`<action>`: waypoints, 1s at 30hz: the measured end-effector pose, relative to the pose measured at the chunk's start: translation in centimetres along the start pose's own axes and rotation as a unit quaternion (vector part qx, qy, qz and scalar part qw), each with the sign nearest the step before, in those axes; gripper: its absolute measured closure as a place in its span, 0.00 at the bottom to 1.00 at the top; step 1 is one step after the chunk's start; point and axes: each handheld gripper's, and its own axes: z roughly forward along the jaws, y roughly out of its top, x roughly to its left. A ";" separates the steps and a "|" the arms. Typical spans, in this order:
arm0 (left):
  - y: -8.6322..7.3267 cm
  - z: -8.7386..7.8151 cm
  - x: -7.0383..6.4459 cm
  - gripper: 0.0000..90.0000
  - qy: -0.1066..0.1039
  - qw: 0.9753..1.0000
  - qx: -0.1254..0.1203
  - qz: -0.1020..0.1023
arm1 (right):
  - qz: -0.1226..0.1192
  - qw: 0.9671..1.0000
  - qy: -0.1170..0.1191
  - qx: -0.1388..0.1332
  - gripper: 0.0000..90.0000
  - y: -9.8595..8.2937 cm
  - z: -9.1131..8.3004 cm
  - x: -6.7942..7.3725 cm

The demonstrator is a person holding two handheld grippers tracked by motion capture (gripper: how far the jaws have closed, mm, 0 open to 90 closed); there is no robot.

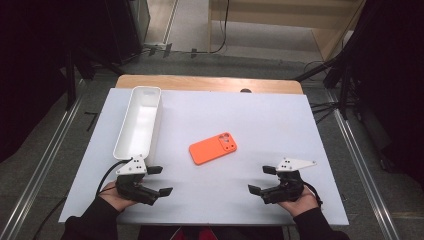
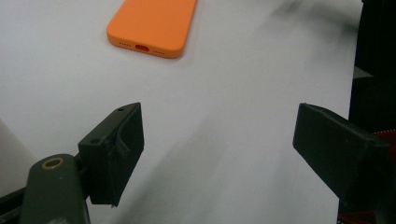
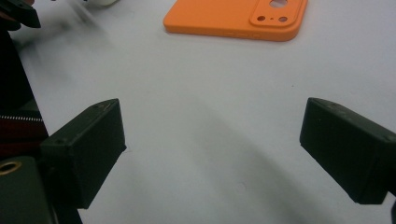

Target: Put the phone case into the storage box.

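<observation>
The left gripper (image 1: 161, 180) sits low over the near left part of the white tabletop (image 1: 280, 125), held in the person's left hand (image 1: 114, 196), its jaws spread wide with nothing between them; in the left gripper view the two black jaws stand far apart over bare white surface. The right gripper (image 1: 262, 180) mirrors it at the near right, held in the right hand (image 1: 300, 202), jaws likewise released and empty, with a grey three-cornered plate on top. Both grippers point inward, toward each other. Between them and a little farther up the tabletop lies an orange phone case (image 1: 213, 148), flat, back side up with its camera cut-out toward the far right, well apart from either gripper. The left gripper view shows its port end (image 2: 152, 25); the right gripper view shows its long edge and camera corner (image 3: 233, 16). Just beyond the left gripper, a long white tray (image 1: 139, 122) runs away along the tabletop's left side.
</observation>
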 end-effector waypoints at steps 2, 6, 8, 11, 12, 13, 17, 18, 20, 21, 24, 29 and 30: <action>0.0 0.0 0.0 0.18 0.001 1.000 0.000 0.001 | 0.000 1.000 0.001 0.000 0.06 0.0 0.0 0.0; 0.0 0.0 0.0 0.18 0.001 1.000 0.000 0.001 | -0.002 1.000 0.001 -0.001 0.06 0.0 0.0 0.0; 0.0 0.0 0.0 0.18 0.001 1.000 0.001 0.002 | -0.002 1.000 0.003 -0.004 0.06 0.0 0.0 0.0; 0.0 0.0 0.0 0.18 0.000 1.000 0.000 0.001 | -0.001 1.000 0.003 -0.004 0.06 0.0 0.0 -0.1; 0.0 0.0 0.0 0.18 0.000 1.000 0.000 0.002 | -0.001 1.000 0.004 -0.004 0.06 0.0 0.0 -0.1; 0.0 0.0 0.0 0.18 0.000 1.000 -0.001 0.002 | 0.000 1.000 0.004 -0.003 0.06 0.0 0.0 0.0; 0.0 0.0 0.0 0.18 0.000 1.000 0.001 0.002 | 0.000 1.000 0.004 -0.003 0.06 0.0 0.0 0.0; 0.0 -0.1 0.0 0.18 0.000 1.000 0.001 0.002 | 0.001 1.000 0.006 -0.003 0.06 0.0 0.0 0.0; 0.0 0.0 0.0 0.18 -0.001 1.000 0.001 0.002 | 0.002 1.000 0.007 -0.003 0.06 0.0 0.1 0.0; 0.0 0.0 0.0 0.18 0.000 1.000 0.001 0.003 | 0.001 1.000 0.006 -0.002 0.06 0.0 0.0 0.0; 0.0 0.0 -0.1 0.18 -0.001 1.000 0.002 0.003 | 0.001 1.000 0.006 -0.002 0.06 0.0 0.1 0.0; 0.0 0.0 -0.1 0.18 -0.001 1.000 0.002 0.003 | 0.000 1.000 0.006 -0.004 0.06 0.0 0.0 0.0; 0.0 0.0 -0.1 0.18 0.000 1.000 0.002 0.003 | 0.000 1.000 0.006 -0.003 0.06 0.0 0.0 0.0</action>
